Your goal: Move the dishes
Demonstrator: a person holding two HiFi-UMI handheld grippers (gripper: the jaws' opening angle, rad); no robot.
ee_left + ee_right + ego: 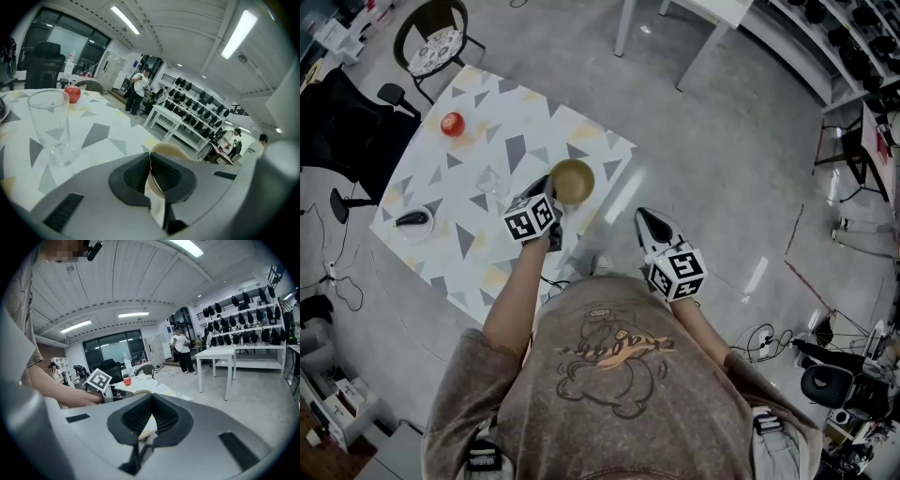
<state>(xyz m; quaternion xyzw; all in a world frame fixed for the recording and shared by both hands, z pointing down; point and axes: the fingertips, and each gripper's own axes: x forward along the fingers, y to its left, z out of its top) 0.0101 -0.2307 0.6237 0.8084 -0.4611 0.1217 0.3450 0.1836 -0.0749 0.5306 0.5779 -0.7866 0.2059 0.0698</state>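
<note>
Bowl (572,180), olive-brown, sits just inside the near edge of the table (534,122), toward its right corner. Its rim is pinched in the left gripper (551,184). In the left gripper view the pads (164,174) are closed together on the thin rim, with the rest of the bowl (171,151) rising just beyond the jaws (151,164).

Left forearm is bare and reaches forward across the near edge. The gripper slants down toward the tabletop, marker cube nearest the person.

Right gripper (643,217) is off the table, over the floor beside the near right corner and well apart from the bowl. Its jaws are together with nothing between them (151,411). Right forearm is stretched forward, roughly parallel to the left.

Further in, a clear empty glass (490,180) stands upright near the middle of the table, left of the bowl. It is also seen in the left gripper view (49,126).

A small dish (414,223) holding a dark object lies by the left corner.

A red apple (453,124) sits toward the far edge.

A chair (431,42) stands beyond the far corner.
</note>
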